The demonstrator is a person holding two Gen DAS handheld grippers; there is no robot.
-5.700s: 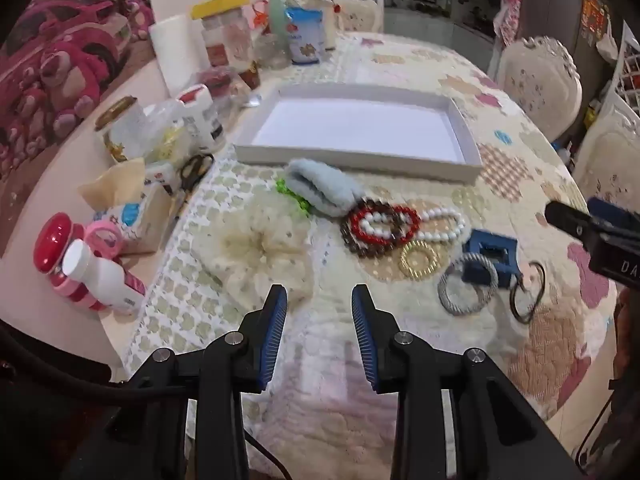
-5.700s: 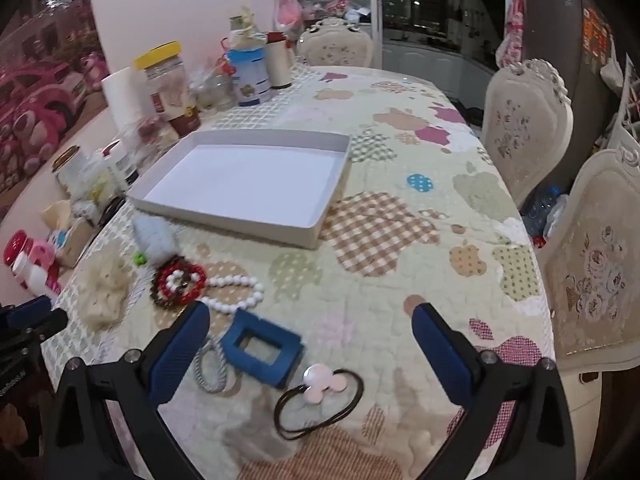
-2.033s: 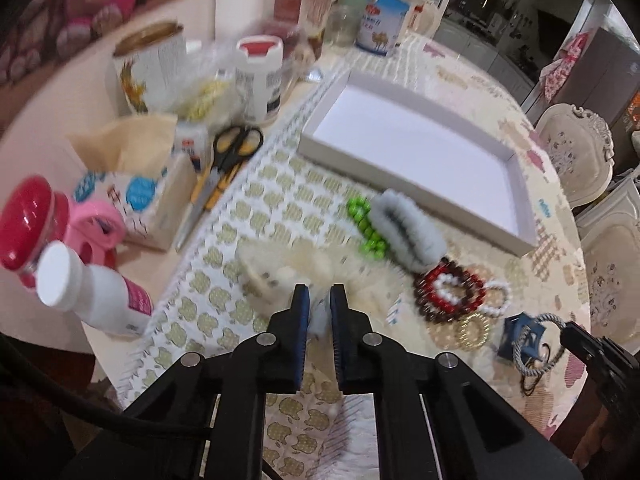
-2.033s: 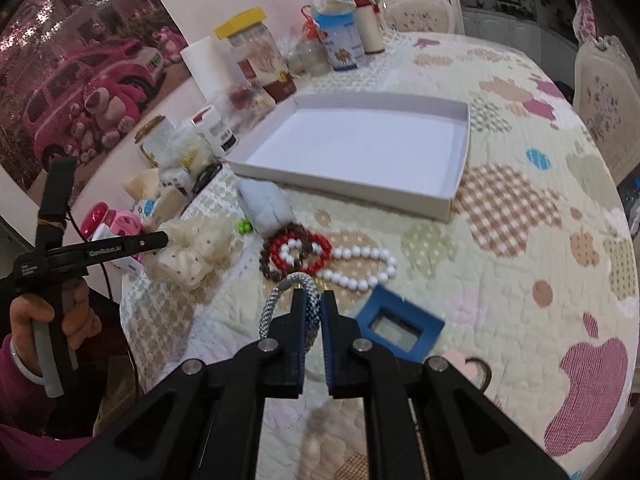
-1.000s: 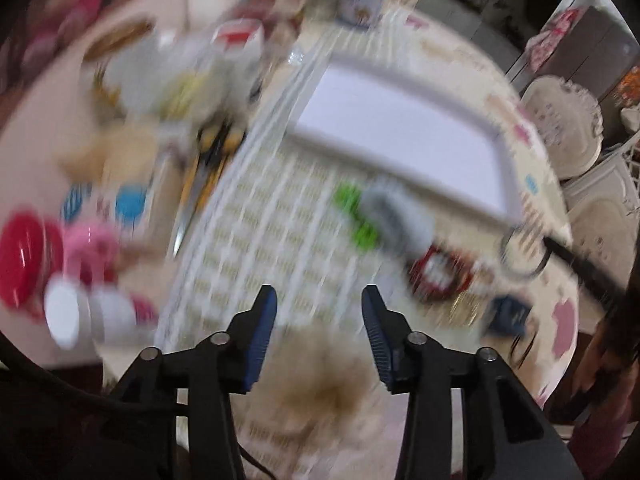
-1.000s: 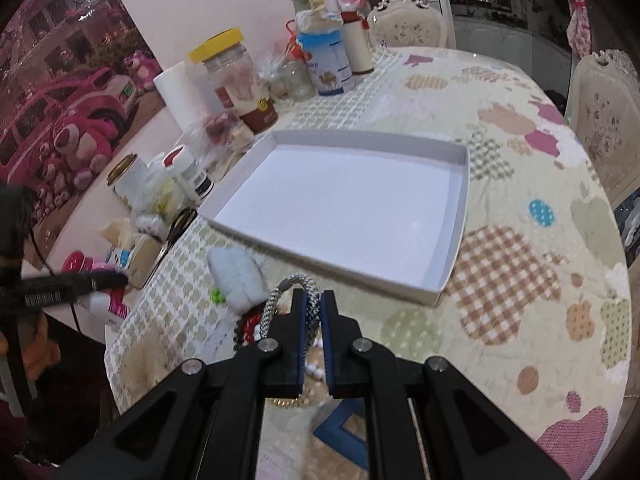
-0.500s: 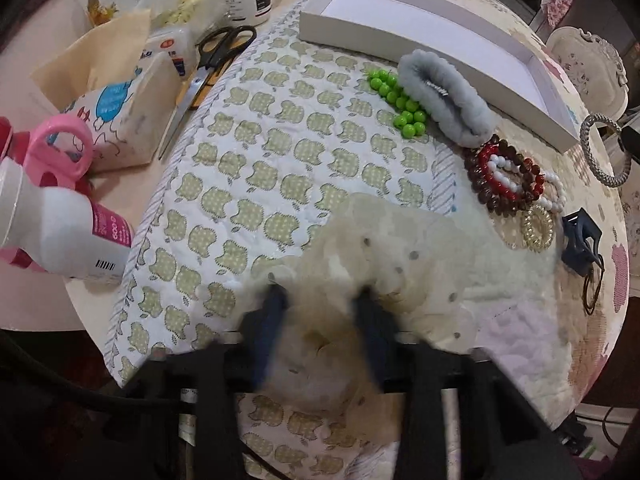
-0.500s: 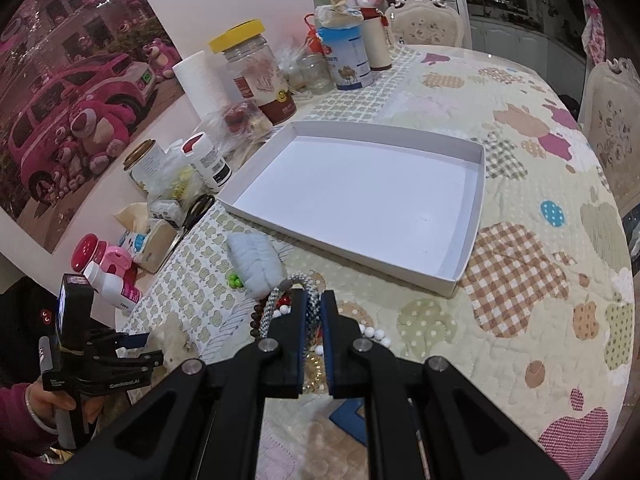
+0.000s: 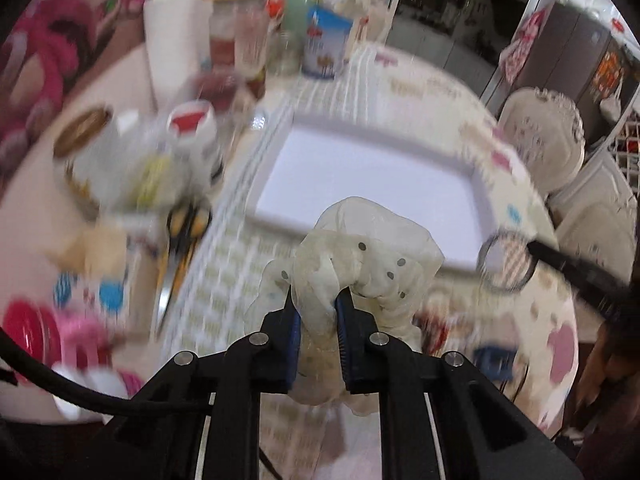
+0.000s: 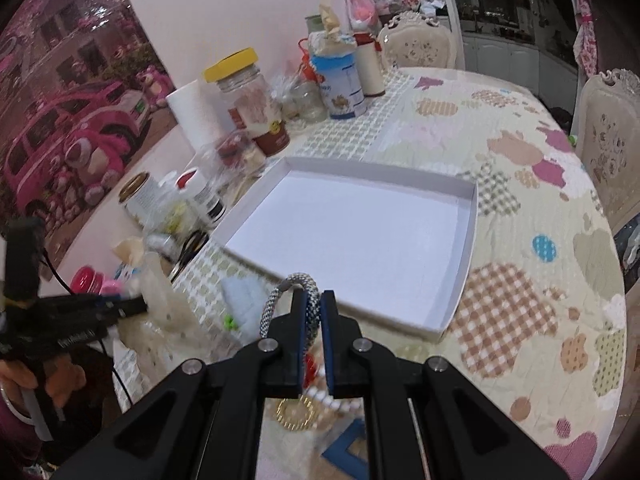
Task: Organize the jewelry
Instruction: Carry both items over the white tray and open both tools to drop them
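Quilted cloth with apple patches (image 10: 516, 308) covers the table, and along its left edge stand a paper towel roll (image 10: 192, 110), a yellow-lidded jar (image 10: 244, 92) and a blue-and-white can (image 10: 340, 84). Nearer, yellow-handled scissors (image 9: 180, 240) lie blurred on the cloth. At the left, the left gripper (image 9: 316, 308) is clamped on a cream sheer scrunchie (image 9: 360, 256), lifted clear of the table, hanging in front of the near rim of the white tray (image 9: 480, 200). Below it in the right wrist view lie a pale blue fluffy hair tie (image 10: 244, 296) and green beads (image 10: 230, 323). The right gripper (image 10: 312, 316) is pinched on a grey-and-white rope hair ring (image 10: 294, 284), held just short of the white tray's (image 10: 468, 256) near edge. Under that gripper, on the cloth, a gold coil ring (image 10: 296, 412) and a blue square frame (image 10: 348, 450) show.
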